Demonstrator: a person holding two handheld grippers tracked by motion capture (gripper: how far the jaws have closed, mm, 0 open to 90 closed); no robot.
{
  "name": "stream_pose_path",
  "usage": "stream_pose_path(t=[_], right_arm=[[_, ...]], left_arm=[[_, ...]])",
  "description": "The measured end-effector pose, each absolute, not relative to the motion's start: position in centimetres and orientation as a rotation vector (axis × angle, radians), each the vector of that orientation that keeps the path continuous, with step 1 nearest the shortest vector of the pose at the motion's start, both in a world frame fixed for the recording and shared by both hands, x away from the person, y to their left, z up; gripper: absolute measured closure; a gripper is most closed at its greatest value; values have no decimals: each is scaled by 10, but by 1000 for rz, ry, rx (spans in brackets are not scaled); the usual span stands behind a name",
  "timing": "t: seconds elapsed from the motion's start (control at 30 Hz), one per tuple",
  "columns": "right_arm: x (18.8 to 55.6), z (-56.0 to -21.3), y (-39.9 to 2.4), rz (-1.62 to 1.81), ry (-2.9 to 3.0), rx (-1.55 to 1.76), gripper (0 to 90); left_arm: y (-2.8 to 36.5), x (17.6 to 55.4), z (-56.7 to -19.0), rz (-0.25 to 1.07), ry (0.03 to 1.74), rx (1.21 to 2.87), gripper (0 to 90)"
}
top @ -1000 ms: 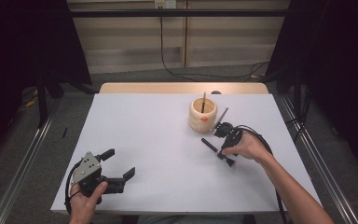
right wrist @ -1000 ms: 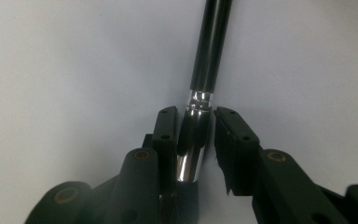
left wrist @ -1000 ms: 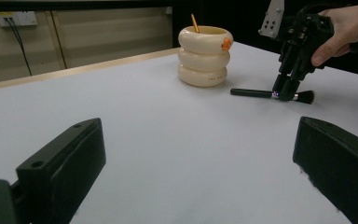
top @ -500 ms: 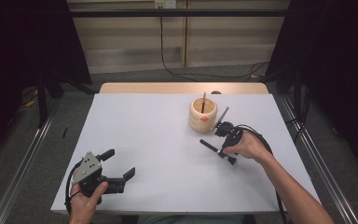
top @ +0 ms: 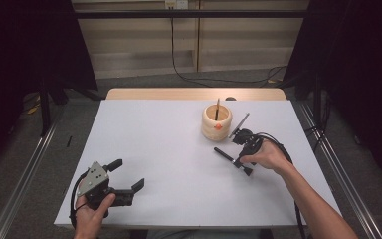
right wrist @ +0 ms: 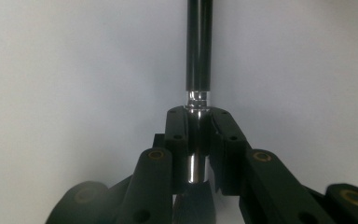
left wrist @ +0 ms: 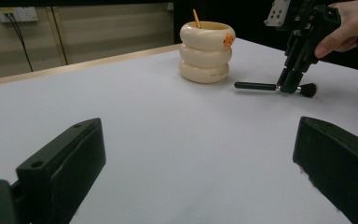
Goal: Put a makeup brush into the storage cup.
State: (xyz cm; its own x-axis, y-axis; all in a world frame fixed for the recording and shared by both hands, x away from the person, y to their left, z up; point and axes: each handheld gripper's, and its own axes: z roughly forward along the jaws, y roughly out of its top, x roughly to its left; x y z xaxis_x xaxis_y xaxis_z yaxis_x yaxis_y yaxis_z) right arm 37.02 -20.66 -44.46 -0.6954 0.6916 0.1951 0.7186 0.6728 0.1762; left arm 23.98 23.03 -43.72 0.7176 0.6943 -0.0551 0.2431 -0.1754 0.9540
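Holding the left gripper low at the near left of the white table, you keep its jaws wide apart with nothing between them. Farther out on the right, your right gripper has just been closing and now pinches the makeup brush at its silver ferrule, the brush lying flat on the table. Just beyond it stands the cream ringed holder, a thin stick upright inside

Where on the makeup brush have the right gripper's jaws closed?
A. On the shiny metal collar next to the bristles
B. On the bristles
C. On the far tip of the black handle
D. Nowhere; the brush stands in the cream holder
A: in the right gripper view, the right gripper clamps the makeup brush at its shiny metal collar, the black handle running away beyond the jaws.
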Motion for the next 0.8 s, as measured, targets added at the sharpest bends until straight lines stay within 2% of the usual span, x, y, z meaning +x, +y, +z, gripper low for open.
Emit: stream_pose_path(t=[0.8], right_arm=[[354, -423, -228, -686, -2737, -1213, 783]], left_arm=[[231, 240, -436, 478, 748, 1740, 24]])
